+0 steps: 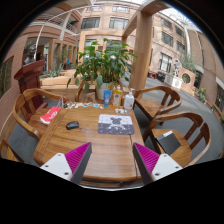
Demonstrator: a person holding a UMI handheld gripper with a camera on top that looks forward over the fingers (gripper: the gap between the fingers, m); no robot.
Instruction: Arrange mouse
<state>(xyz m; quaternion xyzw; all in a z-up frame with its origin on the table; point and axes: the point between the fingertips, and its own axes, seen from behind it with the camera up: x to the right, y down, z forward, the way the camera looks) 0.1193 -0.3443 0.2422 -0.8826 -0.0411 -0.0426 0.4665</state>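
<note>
Small rounded black computer mouse (72,125) on a smooth wooden table (95,150), beside a rectangular patterned mousepad (116,124) (apart); gripper (112,160) fingers spread, holding nothing.

A single wide-angle view rides on the gripper (111,160), looking forward and slightly down from the near end of the rounded wooden desk (100,150), taking in its whole top.

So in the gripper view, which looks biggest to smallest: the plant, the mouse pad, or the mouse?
1. Plant, looks biggest, though it stands farthest away.
2. Mouse pad.
3. Mouse, smallest, lying left of the pad.
The gripper has its jaws open, holding nothing.
</note>
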